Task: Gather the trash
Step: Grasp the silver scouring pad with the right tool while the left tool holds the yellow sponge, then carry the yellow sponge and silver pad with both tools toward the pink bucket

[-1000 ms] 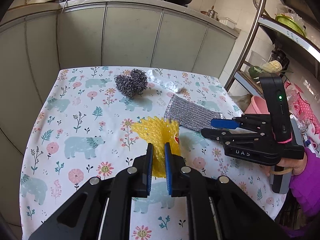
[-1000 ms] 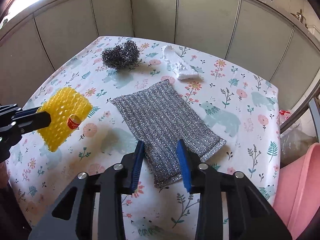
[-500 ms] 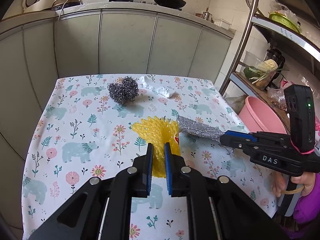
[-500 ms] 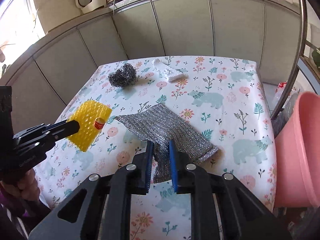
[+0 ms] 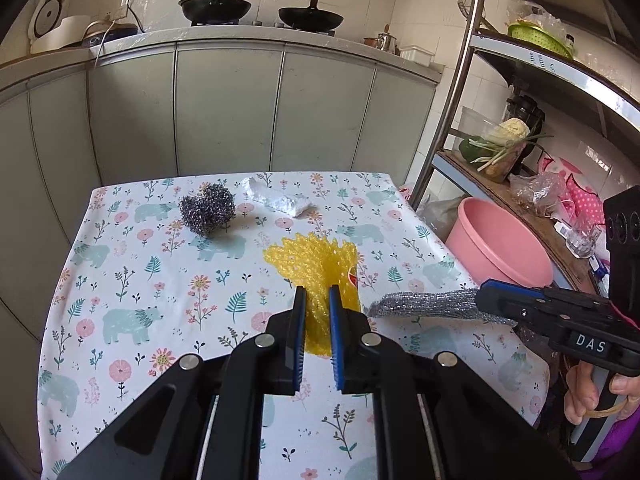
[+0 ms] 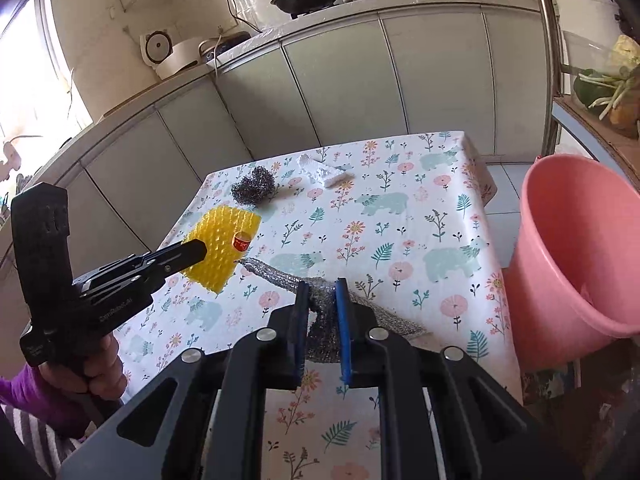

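Observation:
My left gripper [image 5: 317, 296] is shut on a yellow foam net [image 5: 316, 268] and holds it above the table; it also shows in the right wrist view [image 6: 222, 240]. My right gripper [image 6: 322, 292] is shut on a silver scouring cloth [image 6: 320, 312], lifted off the table; the cloth also shows in the left wrist view [image 5: 424, 304]. A steel wool ball [image 5: 207, 208] and a white crumpled wrapper [image 5: 280, 200] lie at the table's far side. A pink bucket [image 6: 580, 256] stands on the floor to the right of the table.
The table has a floral bear cloth [image 5: 140, 280]. Grey kitchen cabinets [image 5: 224, 112] stand behind it. A metal rack [image 5: 460, 80] with vegetables and bags stands on the right, behind the pink bucket [image 5: 500, 248].
The right gripper closed on the silver cloth and lifted it off the table, toward the right. Both grippers rose and pulled back. The left gripper still holds the yellow net.

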Demonstrator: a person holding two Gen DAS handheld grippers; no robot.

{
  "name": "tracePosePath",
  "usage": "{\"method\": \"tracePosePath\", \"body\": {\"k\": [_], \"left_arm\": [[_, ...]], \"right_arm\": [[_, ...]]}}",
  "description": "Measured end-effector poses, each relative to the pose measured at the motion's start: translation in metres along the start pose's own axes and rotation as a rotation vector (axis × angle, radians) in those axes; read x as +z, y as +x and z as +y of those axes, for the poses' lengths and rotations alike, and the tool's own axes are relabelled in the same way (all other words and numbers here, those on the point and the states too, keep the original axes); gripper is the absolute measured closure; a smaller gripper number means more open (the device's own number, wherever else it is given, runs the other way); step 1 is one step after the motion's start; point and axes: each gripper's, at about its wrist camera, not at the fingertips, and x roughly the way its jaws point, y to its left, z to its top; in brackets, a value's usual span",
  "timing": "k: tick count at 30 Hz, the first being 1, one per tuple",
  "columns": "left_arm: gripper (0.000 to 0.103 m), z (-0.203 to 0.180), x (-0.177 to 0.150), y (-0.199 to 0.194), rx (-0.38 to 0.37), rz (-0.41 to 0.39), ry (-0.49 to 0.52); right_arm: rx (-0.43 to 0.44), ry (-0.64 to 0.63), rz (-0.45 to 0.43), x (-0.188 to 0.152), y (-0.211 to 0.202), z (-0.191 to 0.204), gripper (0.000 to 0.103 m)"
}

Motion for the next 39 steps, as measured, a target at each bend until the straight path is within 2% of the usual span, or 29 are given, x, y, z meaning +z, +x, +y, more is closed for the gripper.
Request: {"method": "tracePosePath", "body": {"k": [19, 29, 39], "left_arm": [[0.093, -0.042, 0.017, -0.006, -0.045, -0.048, 0.080], [0.093, -0.093, 0.041, 0.007, -0.132, -0.080, 0.155], [0.093, -0.147, 0.057, 0.028, -0.234, -0.086, 0.209]], "right_arm": [[-0.039, 0.076, -0.166, 0.008, -0.058, -0.027, 0.090], [-0.164, 0.146, -0.251, 0.009, -0.094, -0.068, 0.090], [-0.262, 0.238, -0.291, -0.001, -0.116, -0.112, 0.090]]}}
